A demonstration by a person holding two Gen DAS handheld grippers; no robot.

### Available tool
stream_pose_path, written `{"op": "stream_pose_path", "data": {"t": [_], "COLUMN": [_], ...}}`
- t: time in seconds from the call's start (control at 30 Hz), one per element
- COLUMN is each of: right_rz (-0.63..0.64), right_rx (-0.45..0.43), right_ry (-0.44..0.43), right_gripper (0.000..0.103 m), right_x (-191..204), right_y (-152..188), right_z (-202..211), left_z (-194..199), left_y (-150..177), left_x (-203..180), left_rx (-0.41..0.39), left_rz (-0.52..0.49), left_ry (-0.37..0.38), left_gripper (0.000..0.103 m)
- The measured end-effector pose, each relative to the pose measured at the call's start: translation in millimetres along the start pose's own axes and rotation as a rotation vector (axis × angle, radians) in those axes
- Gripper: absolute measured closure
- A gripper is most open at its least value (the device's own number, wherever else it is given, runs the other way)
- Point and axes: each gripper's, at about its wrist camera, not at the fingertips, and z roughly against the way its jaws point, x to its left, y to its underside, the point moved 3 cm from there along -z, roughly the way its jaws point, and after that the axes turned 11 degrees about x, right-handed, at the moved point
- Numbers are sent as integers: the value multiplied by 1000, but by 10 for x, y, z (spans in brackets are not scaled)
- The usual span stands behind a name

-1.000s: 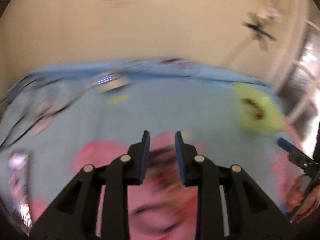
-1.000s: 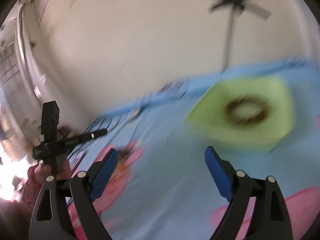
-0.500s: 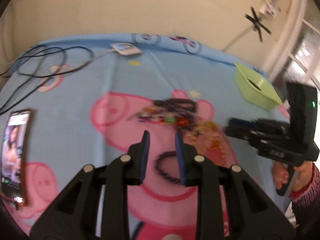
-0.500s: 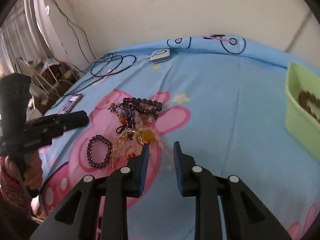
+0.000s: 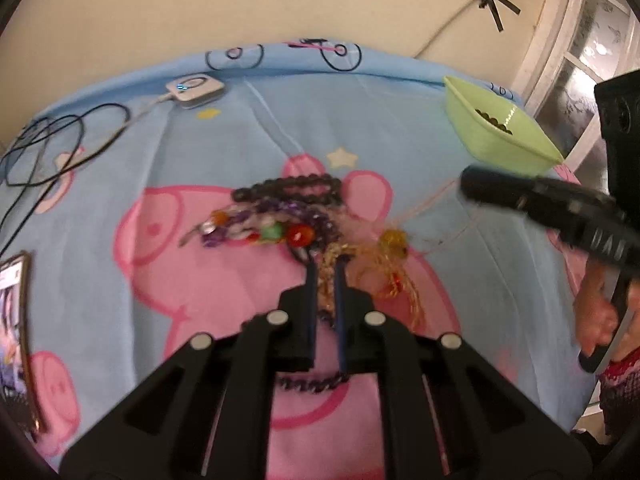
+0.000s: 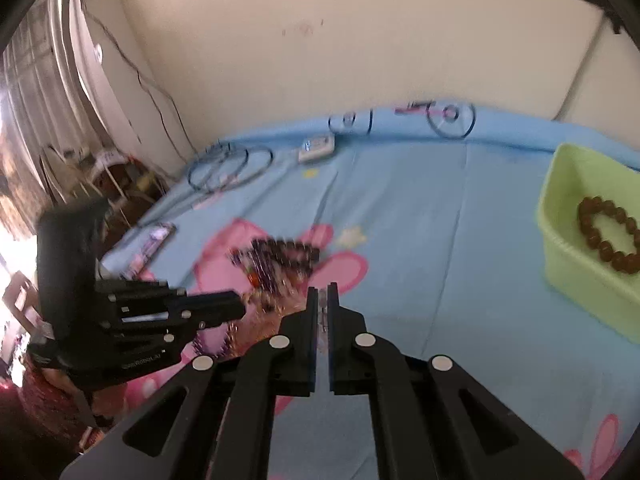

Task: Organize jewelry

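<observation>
- Jewelry pile (image 5: 304, 220) lies tangled near the middle of the bed (image 5: 400, 128), on the pink cartoon print of the blue sheet: dark bead strands toward the wall side, coloured beads below them, a gold chain tangle (image 5: 384, 268) on the side nearest the green bin (image 5: 500, 136).
- Your left gripper (image 5: 326, 276) is nosed into the near edge of the pile. Its jaws have just been closing and now stand very narrow, with gold chain strands running between them. Whether the pads actually press on the chain is blurred, so you cannot tell if it is caught.
- A purple bead bracelet (image 5: 312, 384) lies under that gripper, closer to you, apart from the heap.
- Your right gripper (image 6: 322, 300) hangs over bare sheet just beside the pile, on the bin side, jaws together. A thin pale sliver shows in the gap; what it is cannot be made out.
- The green bin sits toward the far right corner of the bed and already holds a brown bead bracelet (image 6: 608, 236). Judgement: this is the sorting destination, so one piece is done and most remain.
- Judgement: starting at the pile's edge makes sense, since loose ends there pull free more easily. Risk: the chain is knotted with neighbours and may drag the whole cluster.
- A phone (image 5: 12, 340) lies at the left edge of the bed, cables (image 5: 60, 140) and a small white device (image 5: 196, 88) at the far left corner, all well apart from the pile.
</observation>
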Motion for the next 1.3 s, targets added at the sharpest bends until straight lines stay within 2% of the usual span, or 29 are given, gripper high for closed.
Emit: {"op": "stream_pose_path", "data": {"t": [0.1,0.23,0.33,0.37,0.43,0.53,0.6,0.67,0.73,0.77,0.8,0.83,0.9,0.97,1.13,1.3], "right_rz": [-33,-59,-66,-65,-56,-40,-31,-22,-12,-6,1,4,8,7,34,-14], "right_rx": [-29,-54,-85,-97,-117,-150,-168,-188,-211,-221,-232,-240,-272,-301,-360,-377], "right_ry": [-27,-36,-42,-48,-58,-65,-67,-67,-54,-46,-32,-22,10,23,57,-22], "right_gripper": [103,103,103,103,103,103,103,103,103,103,103,103,103,103,103,103], "right_x": [-78,-146,-166,-157,-125,-54,-13,22,45,49,45,34,-24,-89,-171,-411], "right_y": [6,50,44,29,-7,-74,-115,-144,-175,-192,-223,-251,-349,-440,-628,-505], "right_z": [144,276,388,436,516,653,745,850,965,1017,1079,1124,1309,1497,1868,1873], "left_z": [82,161,310,409,536,623,593,487,265,116,0,-122,-97,127,755,1276], "left_y": [146,362,431,397,299,85,-75,-213,-377,-482,-579,-697,-893,-1100,-1550,-1875], "left_x": [94,325,442,429,324,-9,-308,-552,-673,-715,-734,-739,-697,-722,-1008,-1379], "left_rx": [9,34,40,8,-46,-105,-149,-173,-137,-106,-78,-28,-1,-42,-148,-223], "left_rz": [22,87,140,141,103,-6,-106,-186,-220,-228,-231,-232,-175,-160,-215,-256], "left_ry": [-35,-117,-160,-152,-143,-136,-112,-96,-86,-93,-93,-70,22,98,130,193], "left_gripper": [96,95,85,80,75,67,51,49,49,53,81,97,98,98,98,98]}}
